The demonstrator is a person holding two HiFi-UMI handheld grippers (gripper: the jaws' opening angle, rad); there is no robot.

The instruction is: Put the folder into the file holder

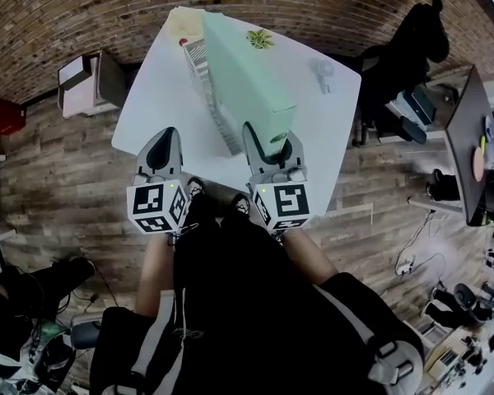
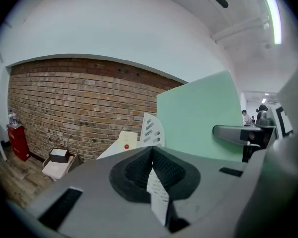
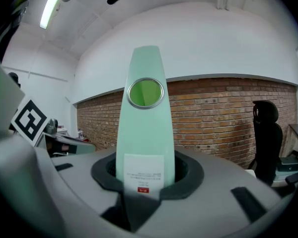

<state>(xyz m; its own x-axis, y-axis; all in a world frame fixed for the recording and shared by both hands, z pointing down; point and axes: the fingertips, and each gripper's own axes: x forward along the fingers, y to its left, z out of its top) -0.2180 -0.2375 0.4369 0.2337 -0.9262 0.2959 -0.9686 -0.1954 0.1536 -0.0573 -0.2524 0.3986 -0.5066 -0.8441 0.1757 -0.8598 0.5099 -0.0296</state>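
A mint-green folder [image 1: 249, 85] stands on edge, tilted, over the white table [image 1: 152, 109]. My right gripper [image 1: 269, 141] is shut on its near spine end. In the right gripper view the folder's spine [image 3: 145, 133], with its metal ring hole and white label, rises straight out from between the pads of the right gripper [image 3: 144, 182]. A white slotted file holder [image 1: 207, 79] sits on the table just left of the folder, partly hidden by it. My left gripper [image 1: 166, 141] hovers at the table's near edge, shut and empty. From the left gripper [image 2: 152, 155], the folder [image 2: 198, 115] and file holder [image 2: 151, 128] lie ahead to the right.
A small green plant [image 1: 260, 38] and a white object [image 1: 325, 71] sit at the table's far side. A black chair [image 1: 407, 52] stands to the right, and a box [image 1: 90, 82] lies on the floor at left. A cluttered desk [image 1: 469, 138] is further right.
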